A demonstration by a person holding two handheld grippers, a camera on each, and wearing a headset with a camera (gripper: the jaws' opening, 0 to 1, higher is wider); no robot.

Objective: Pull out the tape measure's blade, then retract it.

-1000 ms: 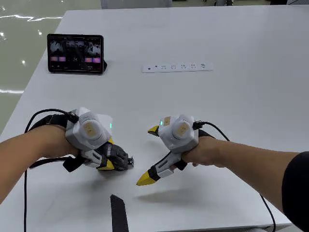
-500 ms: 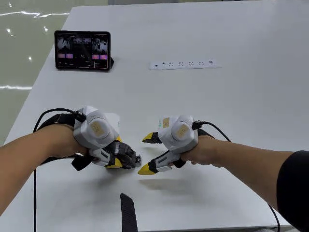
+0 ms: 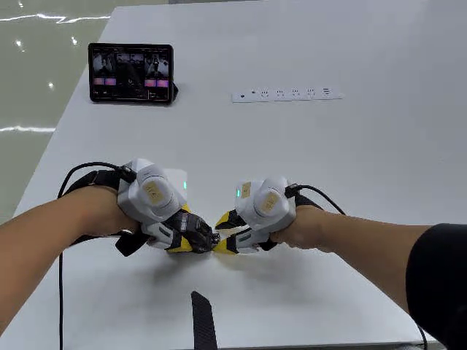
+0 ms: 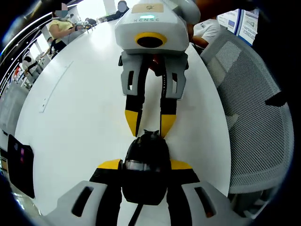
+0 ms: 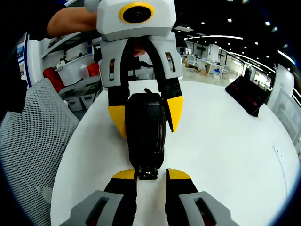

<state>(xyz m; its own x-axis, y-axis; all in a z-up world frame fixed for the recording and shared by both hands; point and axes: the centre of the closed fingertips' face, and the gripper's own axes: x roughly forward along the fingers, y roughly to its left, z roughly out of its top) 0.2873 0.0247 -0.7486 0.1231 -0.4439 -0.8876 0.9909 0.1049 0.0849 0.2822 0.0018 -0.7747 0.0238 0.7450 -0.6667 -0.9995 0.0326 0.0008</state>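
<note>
My left gripper (image 3: 188,239) is shut on the black tape measure (image 3: 197,232) low over the white table (image 3: 328,160). The left gripper view has the case (image 4: 146,167) clamped between yellow-tipped fingers (image 4: 110,164). My right gripper (image 3: 222,233) faces it, jaws narrowed to a small gap. The blade's metal hook (image 5: 148,173) sits between the right fingertips (image 5: 124,174) with a sliver of space on one side. No blade is drawn out. Seen from the left gripper view, the right gripper (image 4: 150,123) flanks the case's front end.
A tablet (image 3: 131,73) stands at the far left of the table and a white power strip (image 3: 287,94) lies beyond the middle. A black strap (image 3: 203,321) hangs at the near edge. A mesh chair (image 4: 244,94) stands beside the table.
The right gripper has moved left up to the tape measure and its jaws have narrowed from wide open to a small gap around the hook. The left gripper keeps its hold.
</note>
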